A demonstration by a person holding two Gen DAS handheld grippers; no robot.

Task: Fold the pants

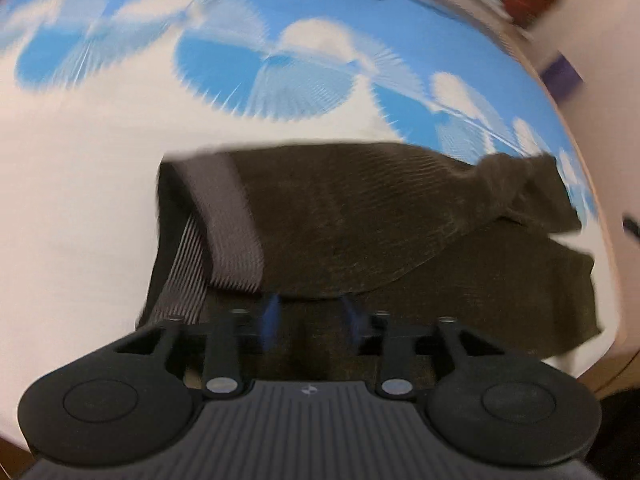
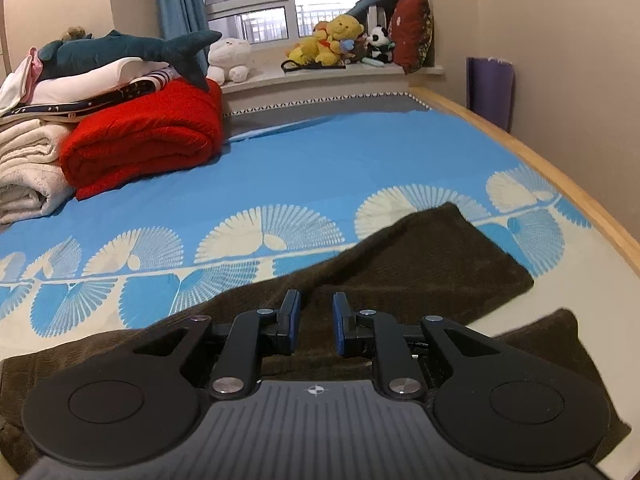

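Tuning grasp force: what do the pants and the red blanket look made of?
Pants: dark brown, fine ribbed texture, probably corduroy or a rib knit, matte; grey ribbed elastic-looking waistband. Red blanket: thick, soft, nubby surface, likely fleece or chenille, rolled in a bulky fold.

Both tongs, left (image 1: 312, 316) and right (image 2: 316, 322), are black with blue pads (image 2: 339, 322), silver screws (image 2: 224, 385), round sides and a ribbed grey base.

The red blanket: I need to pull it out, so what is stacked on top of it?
On the red blanket lie folded linens, with a plush shark on top. Whatever lies deeper in the pile is covered.
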